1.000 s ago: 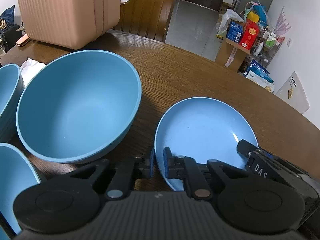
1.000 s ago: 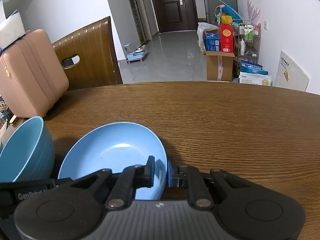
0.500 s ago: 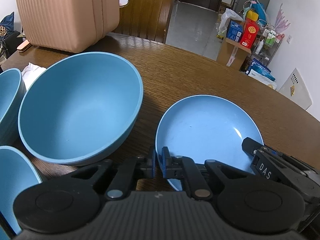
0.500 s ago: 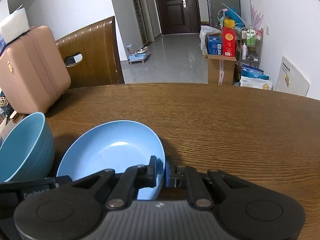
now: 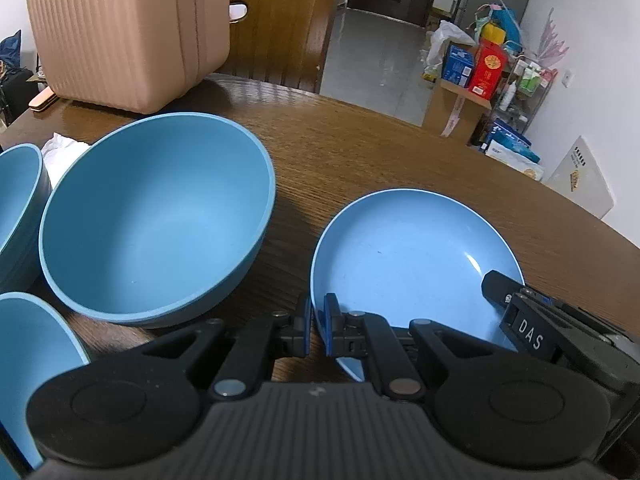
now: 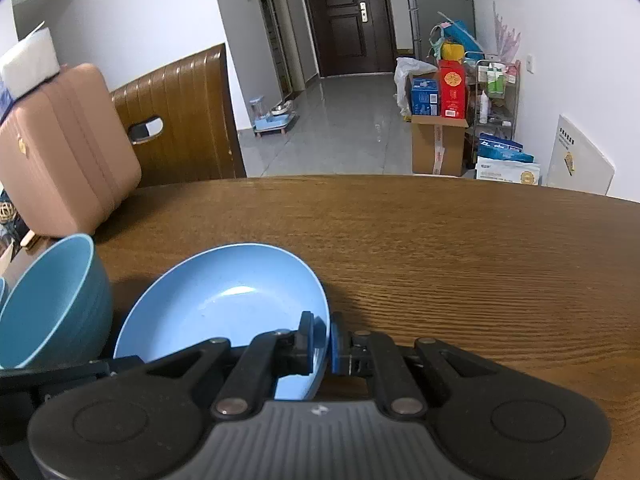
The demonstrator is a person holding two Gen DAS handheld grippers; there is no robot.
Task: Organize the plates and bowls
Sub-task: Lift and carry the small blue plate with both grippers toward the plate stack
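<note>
Both views show the far room sitting lower in frame than a second ago; the shallow light-blue plate (image 5: 412,256) keeps its place between the two tools. Left tool (image 5: 317,330) is clamped on the plate's left rim, right tool (image 6: 323,340) clamped on its right rim, one blue pad either side of the edge in each case. Plate sits over the brown wood-grain tabletop (image 6: 460,248); contact underneath cannot be told. Large deep blue bowl (image 5: 156,220) stands just left of the plate. Pink ribbed case (image 5: 128,32) at the far left.
</note>
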